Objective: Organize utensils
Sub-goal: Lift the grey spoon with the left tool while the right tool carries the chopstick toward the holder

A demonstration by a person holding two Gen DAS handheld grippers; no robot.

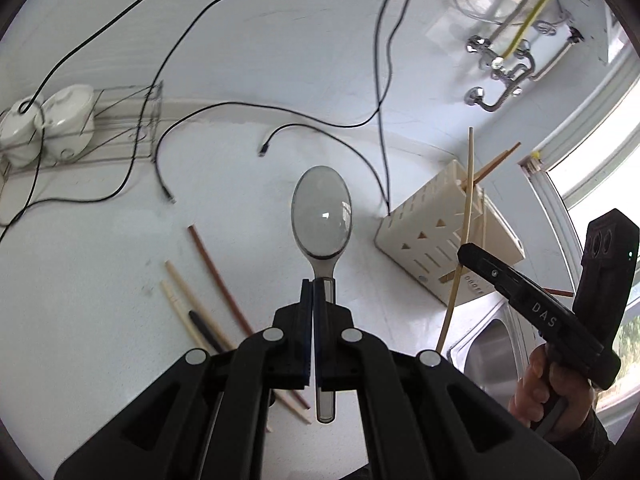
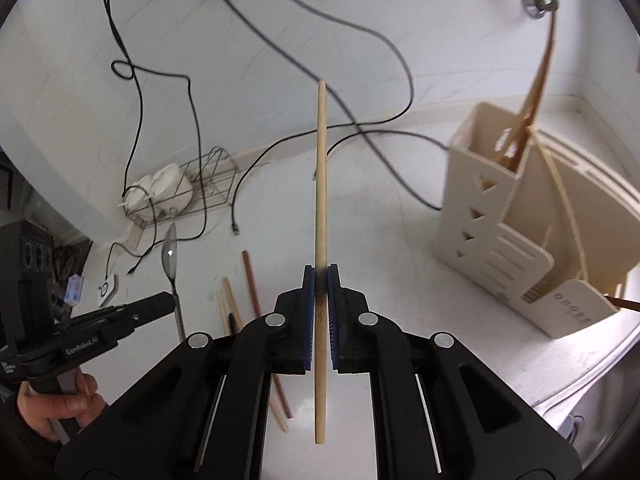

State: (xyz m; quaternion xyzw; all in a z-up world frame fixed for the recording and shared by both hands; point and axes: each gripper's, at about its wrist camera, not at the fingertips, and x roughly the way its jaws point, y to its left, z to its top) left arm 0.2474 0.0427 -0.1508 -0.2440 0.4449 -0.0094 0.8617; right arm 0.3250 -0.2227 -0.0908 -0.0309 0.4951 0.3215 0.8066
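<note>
Tabletop [image 2: 380, 240] was the big white surface under everything, with black cables [image 2: 192, 128] trailing over it and a wire rack [image 2: 208, 184] of white bowls at the back. Next in size was the cream utensil holder [image 2: 492, 220], standing by the sink [image 1: 492, 352] with a few chopsticks already leaning out of its tall compartment.

Left claw [image 1: 312, 284] was pinched tight on the handle of a clear grey spoon [image 1: 322, 216], held up off the surface. The spoon's long axis ran straight out along the fingers, bowl at the far end and hollow side facing the camera, handle stub poking back past the pads.

Right claw [image 2: 320, 272] was clamped on a pale bamboo chopstick [image 2: 321, 184], also in the air, grabbed a bit below its middle. It stood close to upright in that view, top end pointing at the back wall, lower end hanging under the jaws.

Smallest stuff: loose chopsticks [image 1: 208, 300], pale and reddish-brown, lay on the surface well left of the holder, still to be sorted.

My take on doing this step well: the chopstick had to go in end first, so I'd tip it until its axis matched the ones already in there and line the lower tip up over the opening before letting go. The long free end could easily knock the leaning sticks. The spoon would want handle-down, so that wrist needed to flip it first.
</note>
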